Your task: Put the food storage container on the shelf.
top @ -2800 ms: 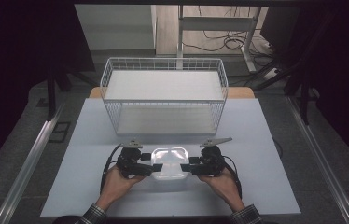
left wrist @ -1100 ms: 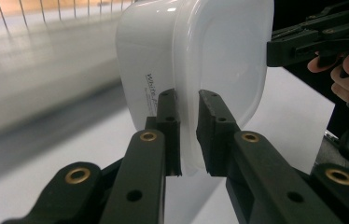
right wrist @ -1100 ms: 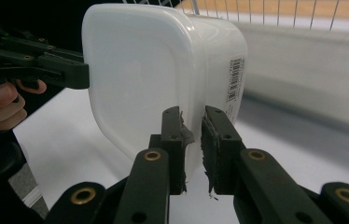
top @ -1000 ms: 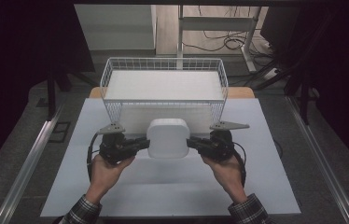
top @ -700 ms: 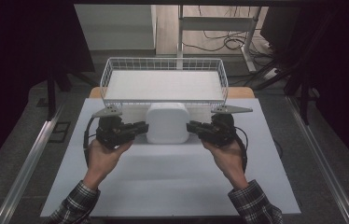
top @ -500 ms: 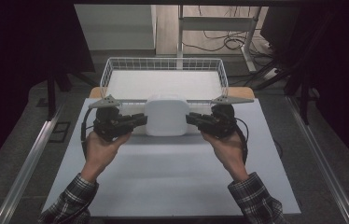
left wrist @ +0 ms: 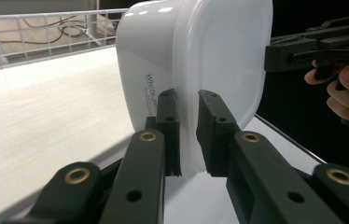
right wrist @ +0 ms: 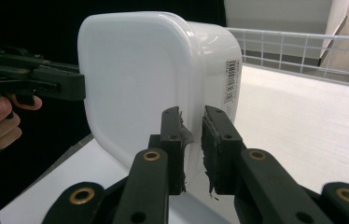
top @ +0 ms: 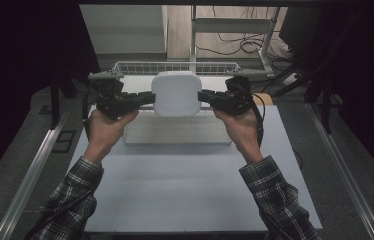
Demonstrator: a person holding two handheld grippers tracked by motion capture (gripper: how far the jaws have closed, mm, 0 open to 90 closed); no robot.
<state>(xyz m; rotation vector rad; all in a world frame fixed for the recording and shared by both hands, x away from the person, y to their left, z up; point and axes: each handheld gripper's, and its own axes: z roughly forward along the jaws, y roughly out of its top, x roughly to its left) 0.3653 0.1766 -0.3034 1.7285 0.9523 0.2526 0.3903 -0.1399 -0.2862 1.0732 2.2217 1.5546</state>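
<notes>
Right gripper (right wrist: 192,154) view: barcode label (right wrist: 231,80) on white container (top: 176,93) side

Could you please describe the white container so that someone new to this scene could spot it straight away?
Start at the white table and look to its far end, where a wire basket stands. In front of it, held up between the left gripper and right gripper, is the container. It is a smooth, rounded-square white tub, unlike the open-mesh basket behind.
</notes>
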